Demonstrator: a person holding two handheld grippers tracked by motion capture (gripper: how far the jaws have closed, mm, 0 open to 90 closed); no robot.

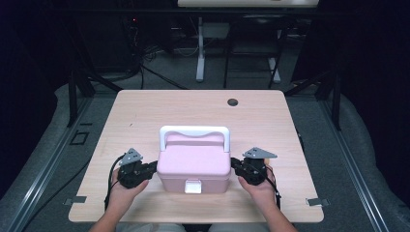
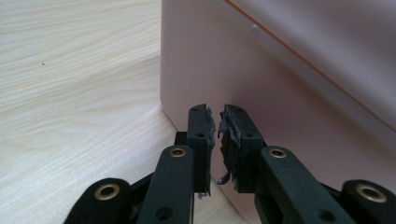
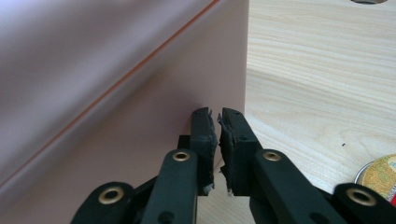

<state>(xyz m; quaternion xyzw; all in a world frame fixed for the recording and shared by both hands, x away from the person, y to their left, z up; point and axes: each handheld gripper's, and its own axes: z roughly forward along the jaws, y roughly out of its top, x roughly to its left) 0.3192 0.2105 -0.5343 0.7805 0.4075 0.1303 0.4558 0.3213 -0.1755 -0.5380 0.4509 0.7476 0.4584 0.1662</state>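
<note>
A pink lidded box [image 1: 194, 162] with a white handle [image 1: 194, 130] and a white front latch [image 1: 193, 186] stands on the near middle of the wooden table [image 1: 145, 111]. My left gripper [image 1: 153, 167] points at the box's left side, its tips right at the wall; whether they touch I cannot tell. In the left gripper view the gripper [image 2: 218, 119] has its worn pads drawn together with nothing between them, the pink wall [image 2: 280, 84] just ahead. My right gripper [image 1: 234, 164] mirrors it at the box's right side. In its own view the gripper [image 3: 217, 119] is shut and empty, beside the box [image 3: 116, 93].
A round cable hole [image 1: 232, 102] sits near the table's far edge. A round gold-coloured object [image 3: 380, 172] shows at the lower right of the right gripper view. Desk legs and cables stand on the floor beyond the table. A person's hands hold both grippers at the near edge.
</note>
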